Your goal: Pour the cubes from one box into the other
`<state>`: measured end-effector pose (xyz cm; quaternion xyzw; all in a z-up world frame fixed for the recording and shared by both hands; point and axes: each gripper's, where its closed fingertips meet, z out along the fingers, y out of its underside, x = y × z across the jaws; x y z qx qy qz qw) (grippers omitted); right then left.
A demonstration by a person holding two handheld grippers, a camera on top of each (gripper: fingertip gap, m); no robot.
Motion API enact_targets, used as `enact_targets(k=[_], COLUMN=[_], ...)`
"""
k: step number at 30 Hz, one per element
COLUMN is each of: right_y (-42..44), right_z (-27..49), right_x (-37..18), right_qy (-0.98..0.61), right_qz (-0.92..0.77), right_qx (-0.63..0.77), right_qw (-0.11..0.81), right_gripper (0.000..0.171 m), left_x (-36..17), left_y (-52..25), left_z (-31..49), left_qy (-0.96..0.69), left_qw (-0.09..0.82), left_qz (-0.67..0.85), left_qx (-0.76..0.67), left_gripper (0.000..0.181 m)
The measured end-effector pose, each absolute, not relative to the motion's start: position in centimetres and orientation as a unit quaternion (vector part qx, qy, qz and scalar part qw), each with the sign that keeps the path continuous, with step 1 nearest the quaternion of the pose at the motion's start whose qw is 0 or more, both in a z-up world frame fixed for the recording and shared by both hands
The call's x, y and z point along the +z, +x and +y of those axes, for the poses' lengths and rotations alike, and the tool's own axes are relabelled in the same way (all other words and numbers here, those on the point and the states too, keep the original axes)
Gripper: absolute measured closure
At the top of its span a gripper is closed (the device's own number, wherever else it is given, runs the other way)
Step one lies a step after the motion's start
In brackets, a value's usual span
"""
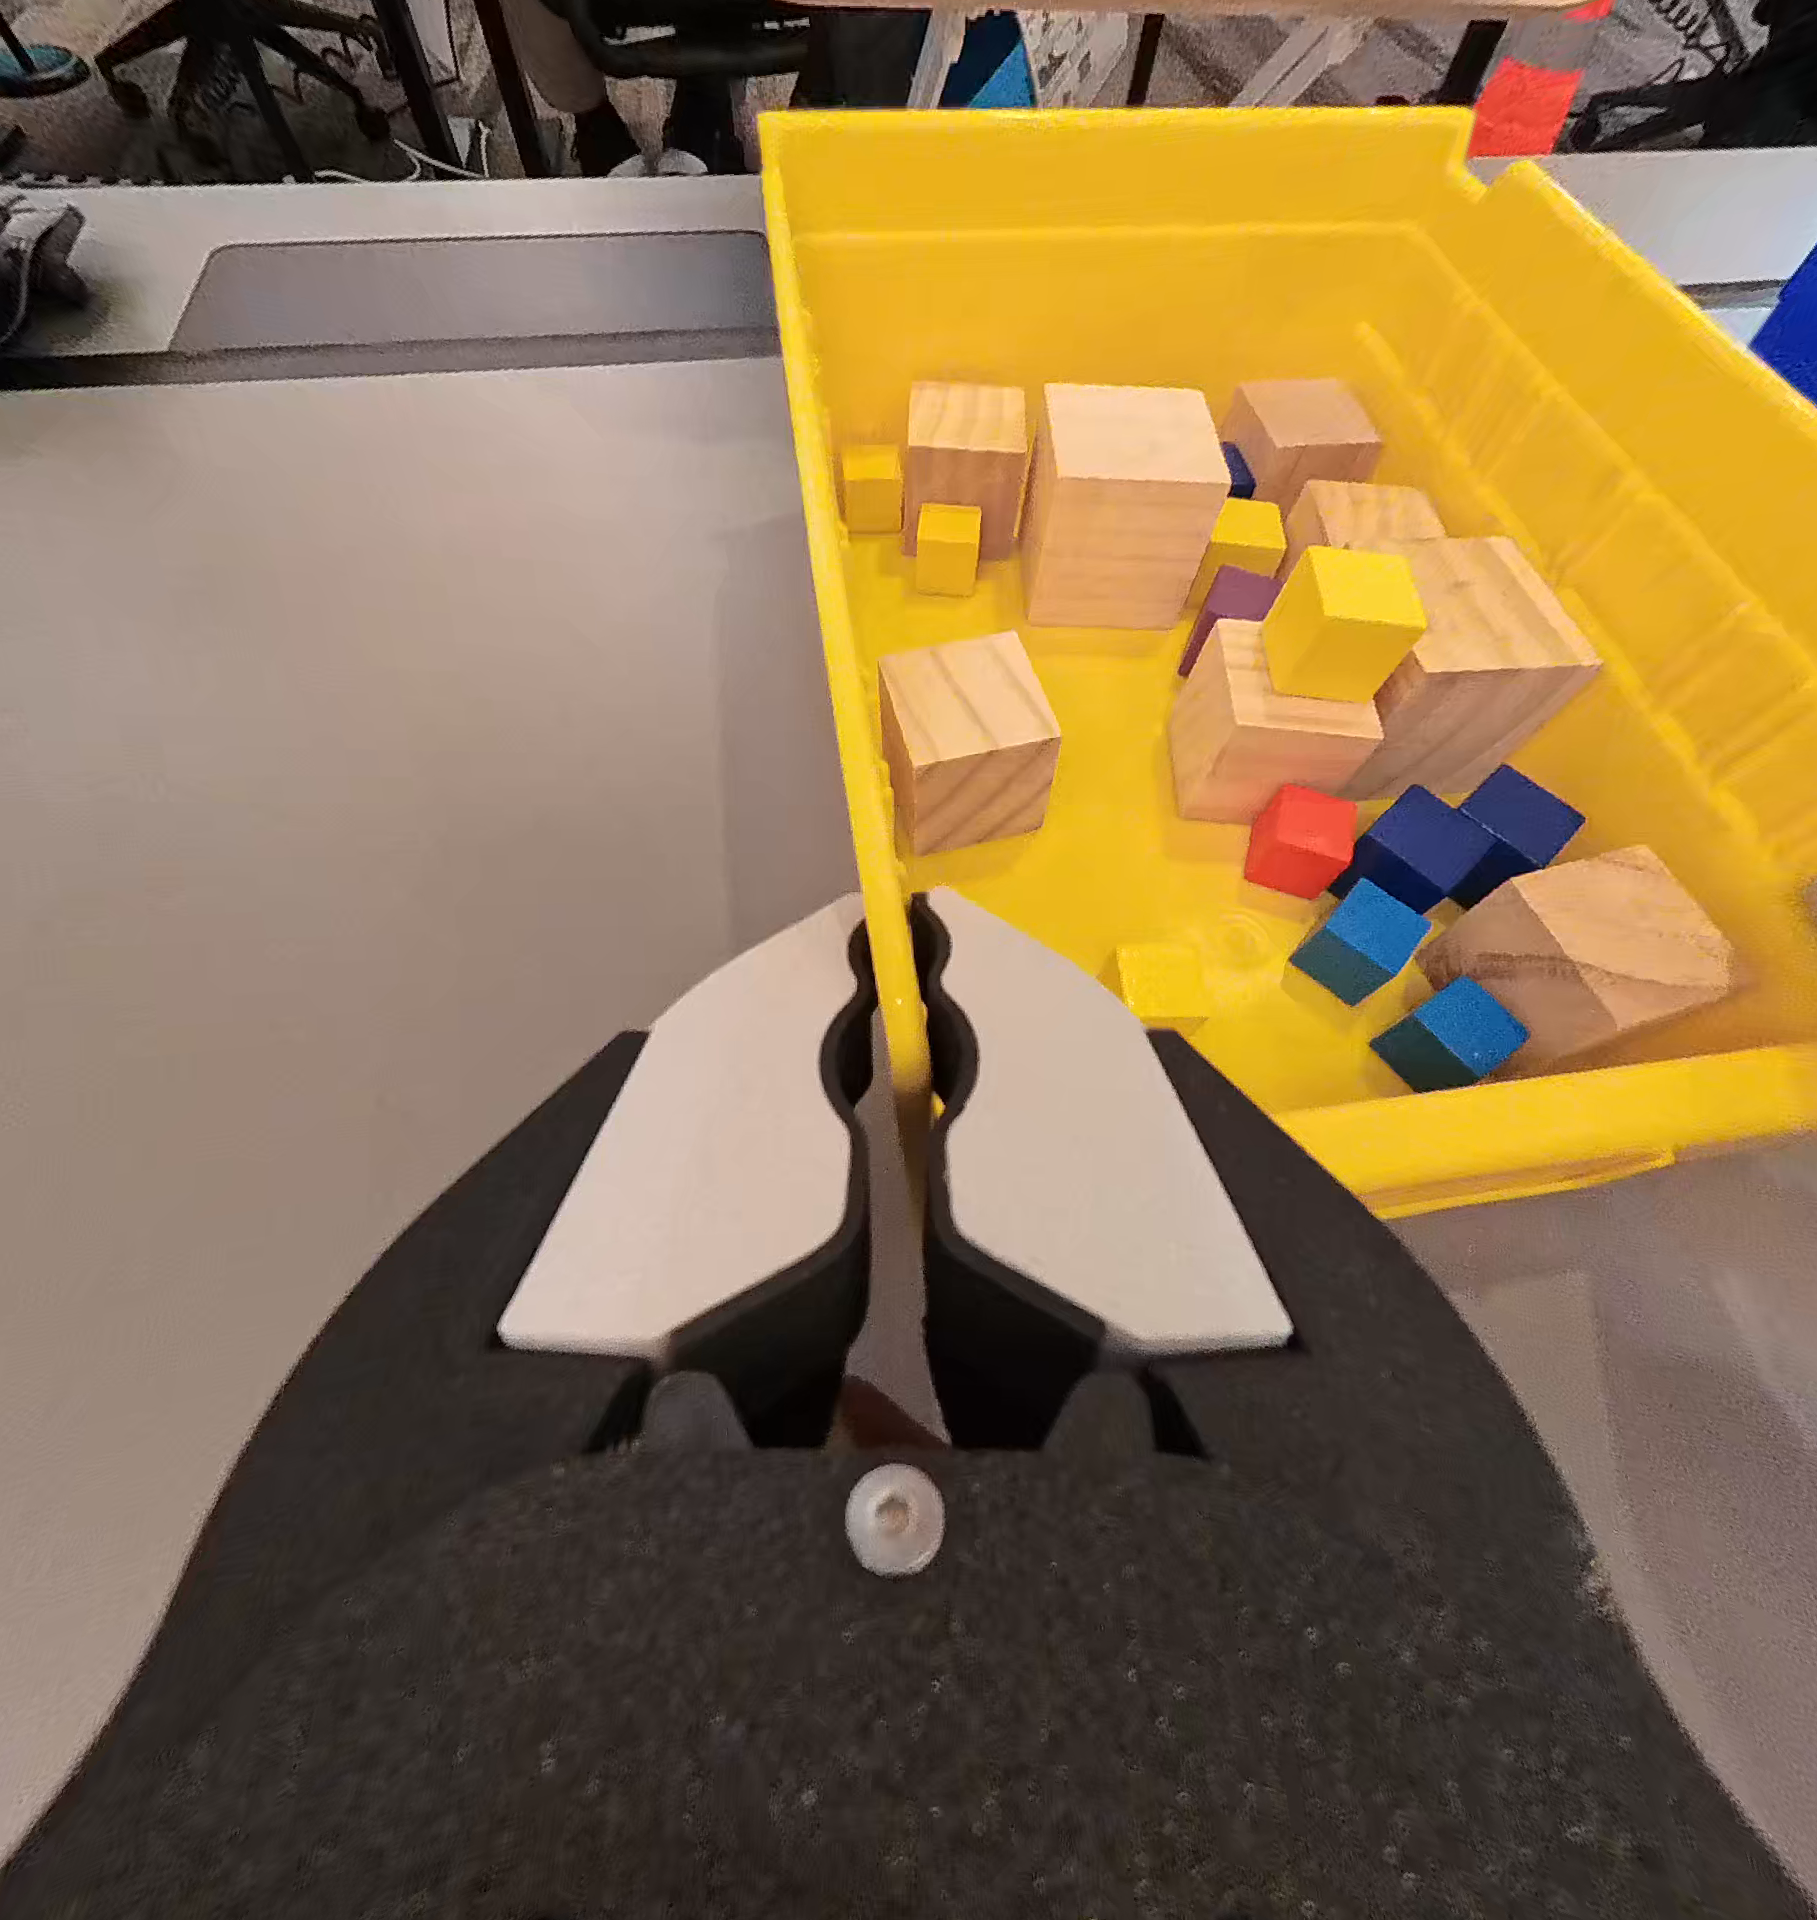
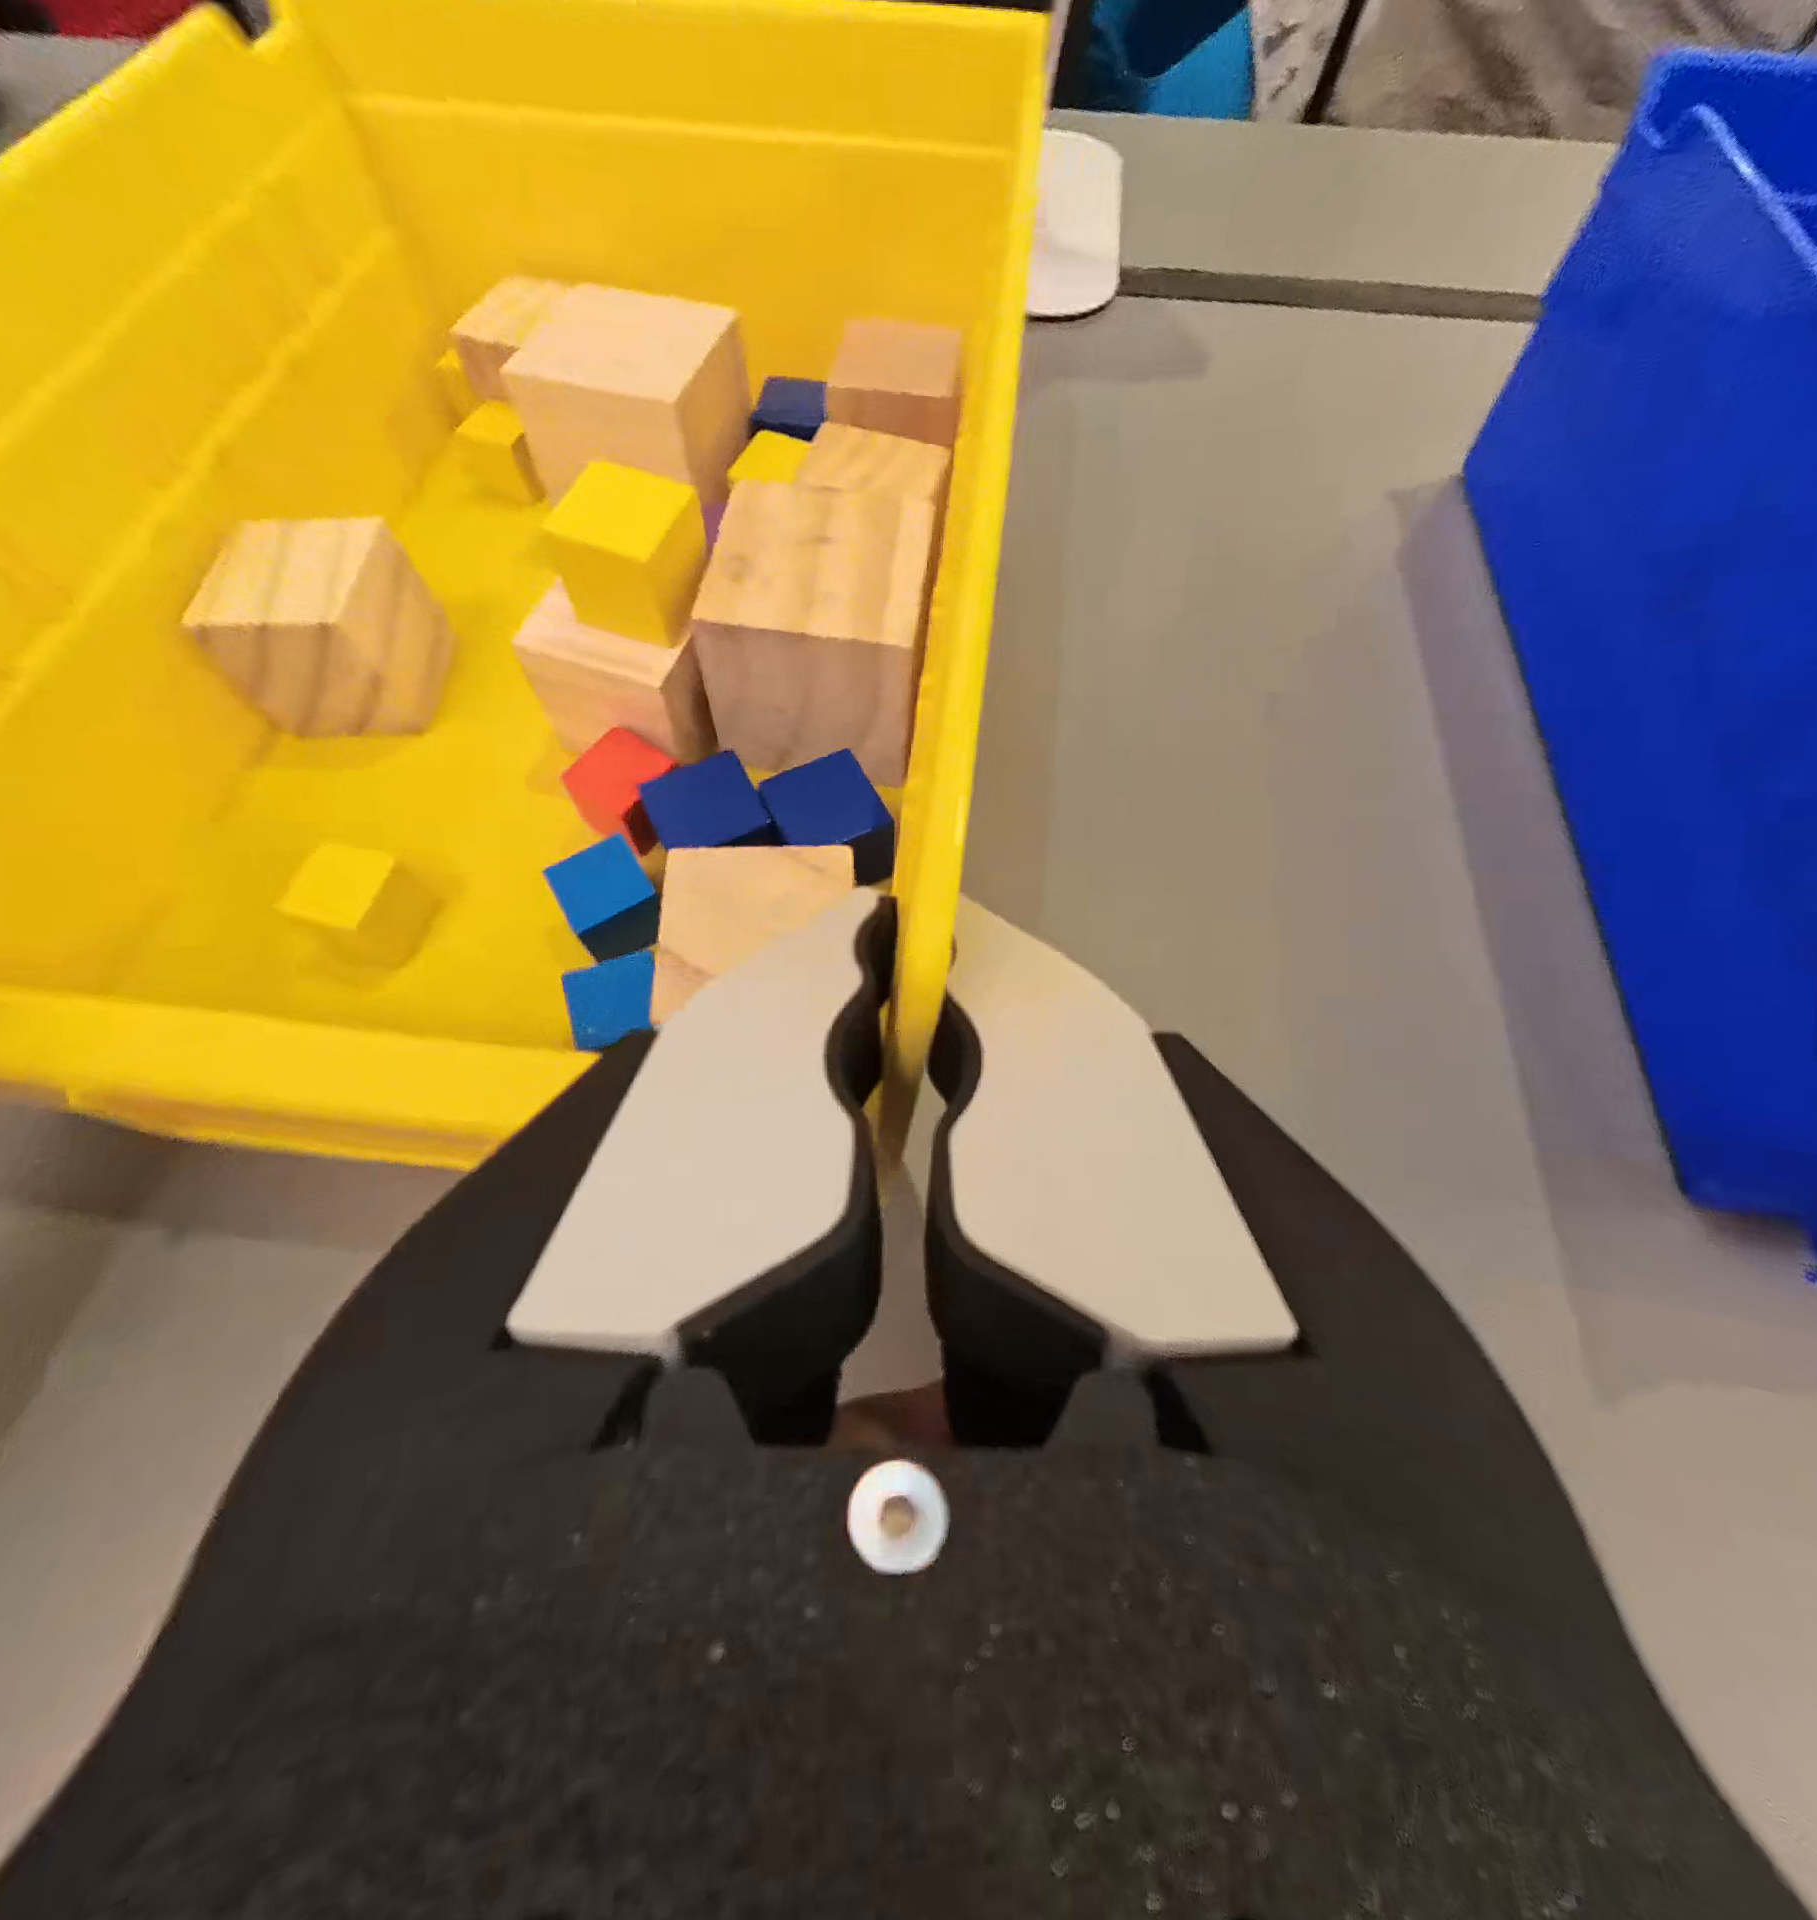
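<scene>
A yellow box (image 1: pixel 1091 187) holds several wooden, yellow, blue and red cubes (image 1: pixel 1122 499). My left gripper (image 1: pixel 899 935) is shut on the yellow box's left side wall near its front corner, one finger outside, one inside. In the right wrist view the yellow box (image 2: pixel 675 62) sits tilted, and my right gripper (image 2: pixel 919 935) is shut on its right side wall near the front corner. The cubes (image 2: pixel 810 623) lie mostly towards that right wall. A blue box (image 2: pixel 1714 623) stands on the table to the right of the yellow one.
The grey table (image 1: pixel 364 727) stretches to the left of the yellow box. A strip of table (image 2: pixel 1247 675) lies between the yellow and blue boxes. A grey glove (image 1: pixel 10 260) lies at the far left. Chair legs and clutter stand beyond the table's far edge.
</scene>
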<state>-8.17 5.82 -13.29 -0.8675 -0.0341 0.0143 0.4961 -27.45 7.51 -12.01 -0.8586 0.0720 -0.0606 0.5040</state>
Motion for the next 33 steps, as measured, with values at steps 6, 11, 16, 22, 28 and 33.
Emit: enact_targets(k=[6,11,16,22,28,33], right_y=[-15.4,-24.7,-31.7,-33.2,-30.6,-20.8], right_z=[5.9,6.8,6.6,6.4,2.7,-1.1], right_x=[-8.9,-8.3,-11.6,-12.7,-7.8,-5.2], right_qy=[-0.82,-0.816,-0.841,-0.838,-0.796,-0.768], right_qz=[-0.052,-0.088,-0.116,-0.149,-0.244,-0.293], right_qx=[0.014,0.045,0.069,0.073,0.153,0.19], right_qw=[0.57,0.57,0.524,0.52,0.532,0.537], right_gripper=[0.168,0.167,0.166,0.163,0.137,0.136], left_x=[-8.1,-6.2,-8.7,-11.6,-6.5,-0.7], left_y=[-34.7,-43.9,-50.8,-52.6,-53.1,-49.5], left_z=[7.7,7.0,6.4,7.0,5.1,2.3], left_qy=[-0.834,-0.82,-0.83,-0.849,-0.818,-0.785], left_qw=[0.547,0.571,0.558,0.528,0.573,0.619], left_qz=[-0.001,-0.008,-0.022,-0.006,-0.005,0.004], left_qx=[-0.071,-0.034,-0.01,0.001,0.042,-0.018], left_gripper=[0.177,0.178,0.177,0.176,0.151,0.149])
